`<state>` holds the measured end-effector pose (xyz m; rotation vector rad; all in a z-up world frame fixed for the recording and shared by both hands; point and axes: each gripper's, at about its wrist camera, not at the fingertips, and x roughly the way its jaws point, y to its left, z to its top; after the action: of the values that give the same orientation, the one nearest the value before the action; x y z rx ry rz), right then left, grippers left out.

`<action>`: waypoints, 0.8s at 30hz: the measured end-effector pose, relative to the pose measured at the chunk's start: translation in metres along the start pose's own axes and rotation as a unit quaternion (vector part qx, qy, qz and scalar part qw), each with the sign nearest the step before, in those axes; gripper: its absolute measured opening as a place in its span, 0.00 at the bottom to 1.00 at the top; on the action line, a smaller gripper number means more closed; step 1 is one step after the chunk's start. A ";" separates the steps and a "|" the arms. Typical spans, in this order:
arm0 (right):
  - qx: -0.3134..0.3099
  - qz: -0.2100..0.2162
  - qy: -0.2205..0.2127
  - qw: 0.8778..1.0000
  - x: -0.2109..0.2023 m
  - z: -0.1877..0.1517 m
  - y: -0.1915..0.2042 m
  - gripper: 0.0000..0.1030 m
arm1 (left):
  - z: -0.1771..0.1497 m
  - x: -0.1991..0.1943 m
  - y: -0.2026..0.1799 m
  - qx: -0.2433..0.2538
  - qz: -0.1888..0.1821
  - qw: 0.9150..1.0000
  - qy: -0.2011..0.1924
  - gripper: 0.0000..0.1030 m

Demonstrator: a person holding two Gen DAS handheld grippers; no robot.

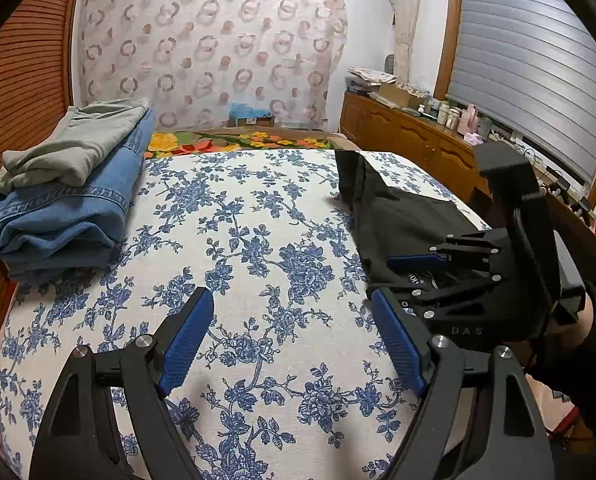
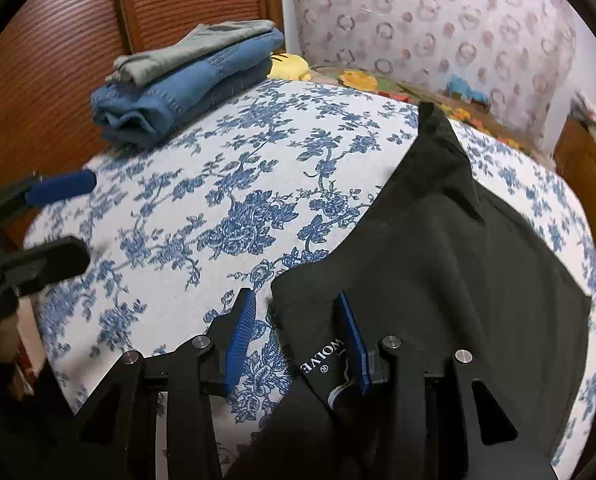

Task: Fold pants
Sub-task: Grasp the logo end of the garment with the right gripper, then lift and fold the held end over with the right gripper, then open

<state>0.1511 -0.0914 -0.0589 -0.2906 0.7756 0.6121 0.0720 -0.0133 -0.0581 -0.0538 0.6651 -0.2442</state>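
The black cotton pants [image 2: 437,248] stretch away from the gaping right tongs [image 2: 298,340] straddling their near edge; the left tongs [image 1: 294,336], also apart, hover beside over bare bed.

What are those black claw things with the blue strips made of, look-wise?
Each gripper, left gripper and right gripper, is matte black angular plastic with triangular cut-outs and silver bolt heads. Its two fingers carry ribbed blue pads. The right one's body bears faint "DAS" lettering.
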 end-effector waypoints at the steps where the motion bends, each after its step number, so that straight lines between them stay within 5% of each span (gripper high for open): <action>1: -0.004 -0.008 0.000 1.000 0.001 0.000 0.001 0.34 | 0.000 0.000 0.000 0.001 0.000 1.000 0.000 0.79; 5: -0.004 -0.013 0.003 1.000 -0.001 0.000 -0.004 0.10 | 0.000 0.001 -0.001 0.002 -0.001 1.000 0.002 0.79; 12: 0.023 0.026 -0.053 0.998 -0.034 0.003 -0.021 0.09 | -0.002 0.007 -0.010 0.011 -0.007 1.000 0.009 0.79; 17: 0.035 0.013 -0.087 0.996 -0.060 0.001 -0.040 0.09 | -0.003 0.011 -0.024 0.028 -0.015 0.999 0.014 0.79; 24: 0.061 -0.021 -0.076 0.995 -0.072 -0.006 -0.081 0.09 | 0.000 0.027 -0.047 0.062 -0.026 0.997 0.026 0.79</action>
<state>0.1573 -0.1873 -0.0084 -0.1458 0.6561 0.5378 0.0828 -0.0650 -0.0681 0.0543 0.6991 -0.3373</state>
